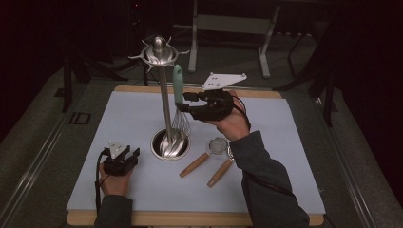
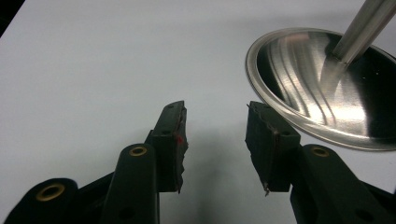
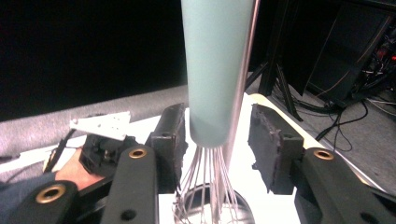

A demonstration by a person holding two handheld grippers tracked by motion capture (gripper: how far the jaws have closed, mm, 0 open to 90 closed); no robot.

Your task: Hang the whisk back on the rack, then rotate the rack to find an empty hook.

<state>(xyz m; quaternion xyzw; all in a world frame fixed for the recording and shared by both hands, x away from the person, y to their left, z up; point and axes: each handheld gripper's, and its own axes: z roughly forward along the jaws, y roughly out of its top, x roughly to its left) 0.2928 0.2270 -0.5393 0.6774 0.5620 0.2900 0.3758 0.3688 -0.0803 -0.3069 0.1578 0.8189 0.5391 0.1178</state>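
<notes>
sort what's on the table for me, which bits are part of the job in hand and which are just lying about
In the job: whisk with the teal handle, hanging at the utensil stand; right gripper, jaws open either side of the handle.

Lying about: two wooden-handled utensils on the white mat; left gripper, open and empty.

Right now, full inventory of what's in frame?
mat: 1, pale blue, on the wooden board
utensil stand: 1, silver, mat centre, round base, hooks on top
whisk: 1, teal handle, wire head, hanging beside the stand's pole
wooden-handled utensils: 2, brown handles, lying right of the base; one is a small strainer
left gripper: 1, black, open, resting on the mat left of the base
right gripper: 1, black, jaws open either side of the whisk handle
</notes>
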